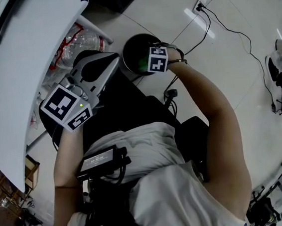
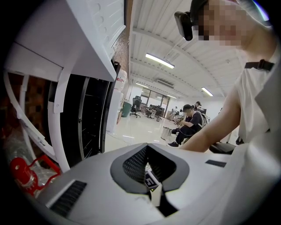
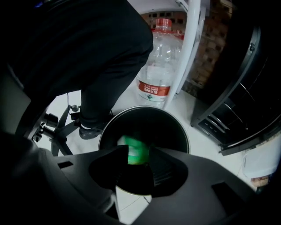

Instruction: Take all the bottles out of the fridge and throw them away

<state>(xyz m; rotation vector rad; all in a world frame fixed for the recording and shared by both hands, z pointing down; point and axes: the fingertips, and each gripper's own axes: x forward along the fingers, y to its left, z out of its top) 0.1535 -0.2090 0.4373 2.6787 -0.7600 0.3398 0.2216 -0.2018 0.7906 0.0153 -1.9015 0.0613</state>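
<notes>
My right gripper points steeply down over the mouth of a round black bin. Its jaws stand apart. A green bottle, blurred, shows between and just beyond the fingertips, inside the bin's opening, and the pads do not press on it. In the head view the right gripper hangs over the same bin, with a spot of green below it. My left gripper is held nearly level beside the white fridge door, jaws closed together and empty.
A large clear water bottle with a red label stands on the floor behind the bin, by a white frame leg. Crumpled plastic lies under the fridge door. Dark fridge shelves are at the right. People sit far off.
</notes>
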